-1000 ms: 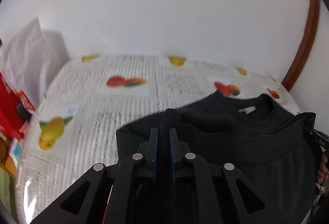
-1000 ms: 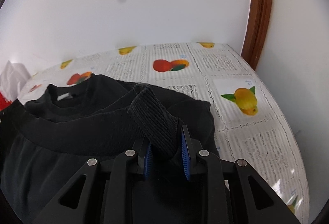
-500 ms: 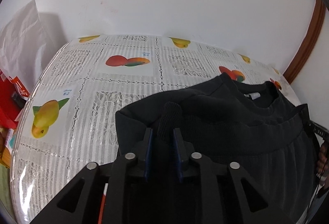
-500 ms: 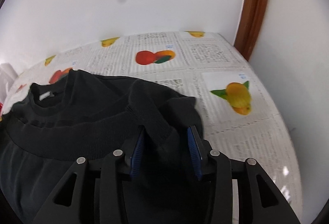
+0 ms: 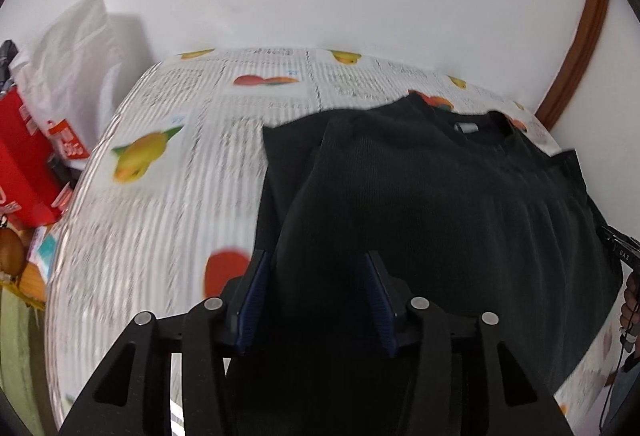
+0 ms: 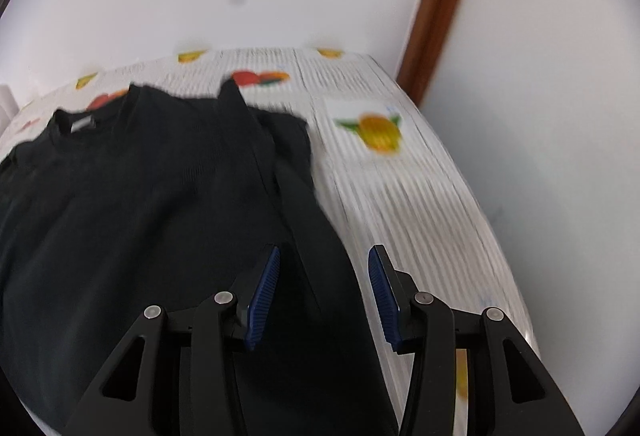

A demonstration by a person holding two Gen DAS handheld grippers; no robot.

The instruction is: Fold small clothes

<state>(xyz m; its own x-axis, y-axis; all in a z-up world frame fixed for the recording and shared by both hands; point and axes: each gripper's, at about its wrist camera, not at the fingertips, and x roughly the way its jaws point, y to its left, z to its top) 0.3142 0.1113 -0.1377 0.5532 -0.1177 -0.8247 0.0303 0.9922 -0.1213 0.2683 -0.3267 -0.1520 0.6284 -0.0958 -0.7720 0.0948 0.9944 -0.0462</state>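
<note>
Lying folded on the tablecloth (image 5: 168, 220), the black sweatshirt (image 5: 440, 195) had both sleeves tucked in (a further fold probably remained); left gripper (image 5: 316, 292), jaws just opened, and right gripper (image 6: 324, 292) stood parted, gripping nothing.

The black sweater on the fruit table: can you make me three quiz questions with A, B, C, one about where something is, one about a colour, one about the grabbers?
1. Where does the black sweater lie?
A. on the tablecloth
B. on the floor
C. on a chair

2. What colour are the pads on the right gripper?
A. green
B. blue
C. yellow

3. How does the left gripper stand?
A. clamped on a sleeve
B. holding a box
C. open

Answers: 1 A, it is spread over the fruit-print cloth. 2 B, both ribbed pads show blue. 3 C, its jaws have just been opening and stand apart over the cloth.
</note>
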